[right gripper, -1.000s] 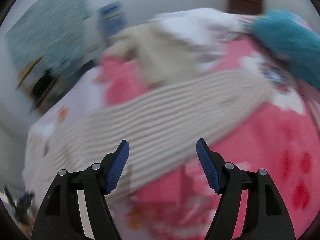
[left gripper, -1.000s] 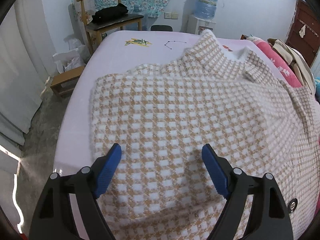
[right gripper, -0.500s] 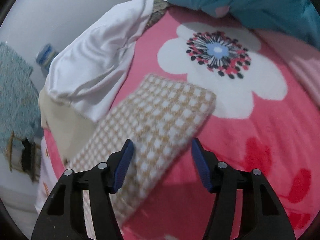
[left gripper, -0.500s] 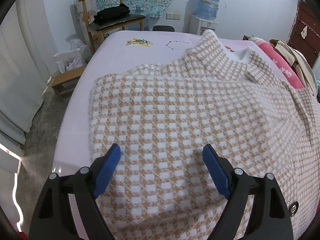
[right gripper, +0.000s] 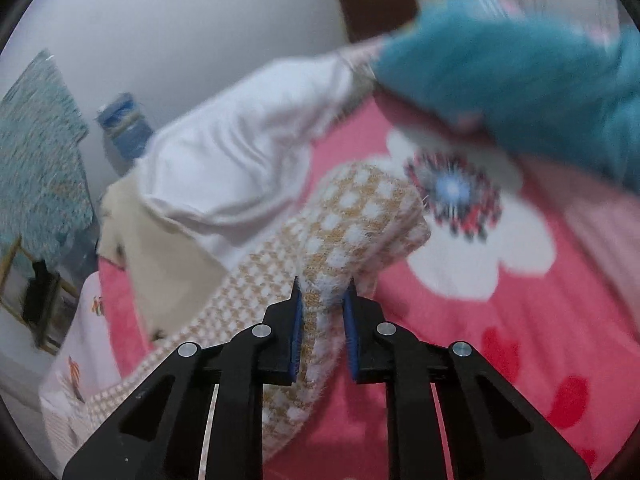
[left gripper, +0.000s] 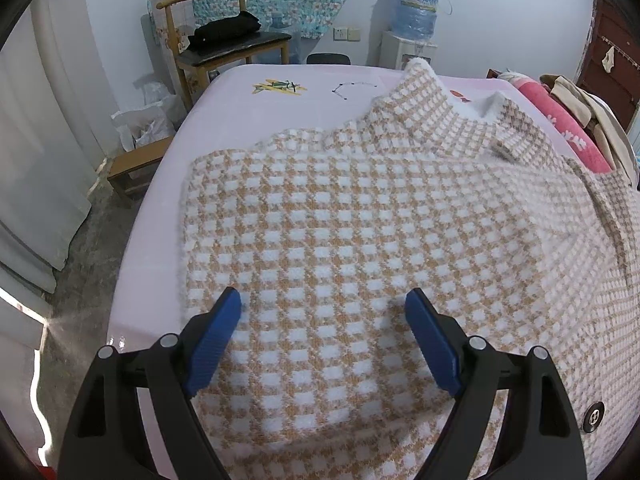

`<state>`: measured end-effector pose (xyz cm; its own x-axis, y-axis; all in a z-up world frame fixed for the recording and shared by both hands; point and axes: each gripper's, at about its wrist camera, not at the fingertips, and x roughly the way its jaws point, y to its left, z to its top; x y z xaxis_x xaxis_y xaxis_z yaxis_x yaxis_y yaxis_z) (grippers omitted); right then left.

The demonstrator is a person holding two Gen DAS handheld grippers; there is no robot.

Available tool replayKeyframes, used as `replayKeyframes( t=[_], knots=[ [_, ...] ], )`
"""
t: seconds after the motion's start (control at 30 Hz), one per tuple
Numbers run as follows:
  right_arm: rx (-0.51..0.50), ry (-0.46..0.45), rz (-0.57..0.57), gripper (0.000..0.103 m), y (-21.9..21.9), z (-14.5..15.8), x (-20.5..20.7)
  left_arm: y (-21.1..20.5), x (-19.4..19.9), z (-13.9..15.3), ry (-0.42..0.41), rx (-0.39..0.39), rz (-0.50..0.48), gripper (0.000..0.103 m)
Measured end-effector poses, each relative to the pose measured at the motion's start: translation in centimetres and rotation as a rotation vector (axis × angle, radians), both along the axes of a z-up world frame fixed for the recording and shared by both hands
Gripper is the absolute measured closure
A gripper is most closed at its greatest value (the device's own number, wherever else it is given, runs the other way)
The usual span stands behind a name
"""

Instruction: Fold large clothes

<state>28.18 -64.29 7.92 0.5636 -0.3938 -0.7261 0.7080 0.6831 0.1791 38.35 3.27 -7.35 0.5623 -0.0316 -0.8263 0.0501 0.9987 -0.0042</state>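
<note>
While right gripper [right gripper: 322, 300] jaws, wide a second ago, close on checked sweater [left gripper: 360, 220] sleeve over pink floral blanket [right gripper: 480, 320], left gripper [left gripper: 322, 320] stays open above sweater, spread on pale bed [left gripper: 248, 120], wooden chair [left gripper: 224, 48] beyond

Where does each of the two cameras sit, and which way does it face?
Left wrist: on the left gripper, angled down over the checked garment spread on the bed; its open blue fingers show.
Right wrist: on the right gripper, angled down at the pink flowered blanket; its jaws are closing on the garment's sleeve.
Shared: the checked garment.
</note>
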Motion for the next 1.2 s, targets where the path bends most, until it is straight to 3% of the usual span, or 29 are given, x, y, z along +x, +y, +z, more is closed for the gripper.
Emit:
replayKeyframes(
  t=[0.1,0.2,0.37,0.5,0.6,0.73,0.77,0.8,0.83,0.87,0.93,1.07,1.2],
  knots=[
    [-0.089,-0.042,0.064,0.088,2.9,3.9,0.0,0.0,0.0,0.1,-0.01,0.005,-0.004,0.022],
    [-0.17,-0.089,0.15,0.088,6.6,7.9,0.8,0.2,-0.2,0.4,-0.019,-0.004,-0.005,0.032],
    [-0.265,-0.191,0.327,0.088,15.1,14.1,2.4,1.1,-0.9,1.6,-0.017,-0.1,-0.019,0.055],
    [-0.264,-0.276,0.495,0.088,22.9,17.2,4.1,1.6,-2.4,2.9,-0.025,-0.14,-0.04,0.068],
    [-0.229,-0.32,0.656,0.088,29.7,18.0,5.5,2.3,-4.1,4.0,-0.039,-0.173,-0.041,0.07],
    [-0.141,-0.315,0.931,0.08,39.5,16.6,6.4,3.6,-6.5,5.1,-0.049,-0.214,-0.035,0.07],
    [-0.099,-0.302,0.996,0.071,41.4,15.8,6.5,4.3,-7.2,5.3,-0.049,-0.227,-0.032,0.07],
    [-0.04,-0.286,1.085,0.05,43.4,14.7,6.4,4.8,-7.8,5.4,-0.048,-0.235,-0.028,0.07],
    [0.005,-0.27,1.159,0.042,44.9,13.7,6.3,5.1,-8.1,5.4,-0.045,-0.243,-0.027,0.07],
    [0.029,-0.259,1.203,0.036,45.8,12.7,6.1,5.9,-8.6,5.4,-0.039,-0.261,-0.027,0.07],
    [0.034,-0.211,1.269,0.036,46.9,10.4,5.5,6.6,-9.2,5.5,-0.036,-0.272,-0.029,0.07],
    [0.003,-0.126,1.219,0.034,44.3,6.8,5.7,7.6,-9.7,5.8,-0.045,-0.294,-0.051,0.07],
    [0.0,0.002,1.042,0.034,37.7,3.0,7.4,7.8,-7.4,5.7,-0.05,-0.352,-0.052,0.069]
  ],
)
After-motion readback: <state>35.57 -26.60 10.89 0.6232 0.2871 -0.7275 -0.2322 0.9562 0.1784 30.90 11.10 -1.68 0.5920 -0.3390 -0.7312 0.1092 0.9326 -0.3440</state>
